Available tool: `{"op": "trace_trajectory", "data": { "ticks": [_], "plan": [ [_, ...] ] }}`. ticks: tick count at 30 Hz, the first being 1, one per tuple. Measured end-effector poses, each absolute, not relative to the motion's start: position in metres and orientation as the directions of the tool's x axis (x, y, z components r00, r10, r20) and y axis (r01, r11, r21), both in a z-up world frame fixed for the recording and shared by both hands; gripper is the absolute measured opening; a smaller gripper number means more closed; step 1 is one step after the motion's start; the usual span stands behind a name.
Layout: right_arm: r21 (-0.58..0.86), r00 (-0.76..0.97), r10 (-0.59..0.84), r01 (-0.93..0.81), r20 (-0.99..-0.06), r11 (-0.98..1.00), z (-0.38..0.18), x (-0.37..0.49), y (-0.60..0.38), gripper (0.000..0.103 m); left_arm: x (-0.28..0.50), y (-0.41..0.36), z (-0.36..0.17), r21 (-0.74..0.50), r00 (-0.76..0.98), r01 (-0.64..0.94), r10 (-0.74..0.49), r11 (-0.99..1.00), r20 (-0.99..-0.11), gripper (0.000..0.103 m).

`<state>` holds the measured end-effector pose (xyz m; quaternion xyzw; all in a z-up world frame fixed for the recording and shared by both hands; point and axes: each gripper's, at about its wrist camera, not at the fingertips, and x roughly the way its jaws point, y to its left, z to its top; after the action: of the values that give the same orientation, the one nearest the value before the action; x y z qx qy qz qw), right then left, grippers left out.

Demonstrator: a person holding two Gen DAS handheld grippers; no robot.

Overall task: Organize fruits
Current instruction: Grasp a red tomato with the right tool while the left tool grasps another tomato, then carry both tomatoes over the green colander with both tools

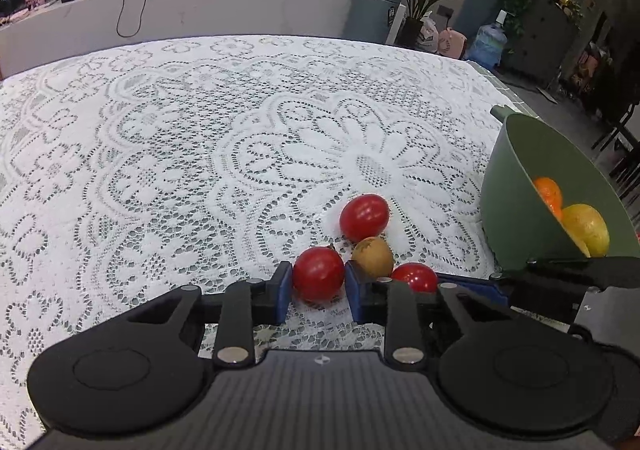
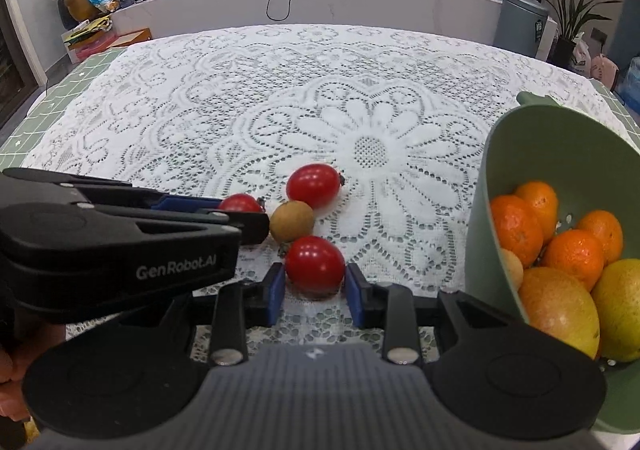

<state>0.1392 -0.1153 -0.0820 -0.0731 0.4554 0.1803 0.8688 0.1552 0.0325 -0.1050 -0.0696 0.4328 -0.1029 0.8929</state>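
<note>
- Left wrist view: left gripper [image 1: 318, 290] closed onto a red cherry tomato [image 1: 318, 274], both blue pads [image 1: 283, 292] touching its sides; tomato resting on the white lace tablecloth [image 1: 180, 154].
- Just right of it: small brown round fruit [image 1: 373, 257], touching the right pad's outer side.
- Second red tomato [image 1: 364, 217] beyond the brown fruit, toward the table centre; third red tomato [image 1: 415, 277] to the right, partly hidden behind the left gripper's right finger.
- Green colander [image 1: 508, 186] near the table's right edge, tilted; orange and yellow fruit visible inside.
- Right wrist view: right gripper [image 2: 315, 288] closed onto a red tomato [image 2: 314, 265], blue pads [image 2: 276, 290] against both sides; tomato on the cloth.
- Left gripper [image 2: 240, 210] entering from the left, tips at a further tomato [image 2: 239, 204], mostly hidden.
- Brown fruit [image 2: 291, 226] between the tomatoes; another tomato [image 2: 313, 186] beyond it.
- Green colander [image 2: 520, 154] at the right edge, filled with oranges [image 2: 576, 252] and larger yellow-orange fruit [image 2: 560, 306].
</note>
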Motion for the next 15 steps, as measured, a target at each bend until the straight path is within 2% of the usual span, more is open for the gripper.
{"op": "trace_trajectory", "data": {
  "ticks": [15],
  "plan": [
    [0.016, 0.583, 0.282, -0.419, -0.762, 0.908, -0.061, 0.121, -0.116, 0.028, 0.12, 0.043, -0.072, -0.212, 0.628, 0.004, -0.168, 0.977, -0.76, 0.031]
  ]
}}
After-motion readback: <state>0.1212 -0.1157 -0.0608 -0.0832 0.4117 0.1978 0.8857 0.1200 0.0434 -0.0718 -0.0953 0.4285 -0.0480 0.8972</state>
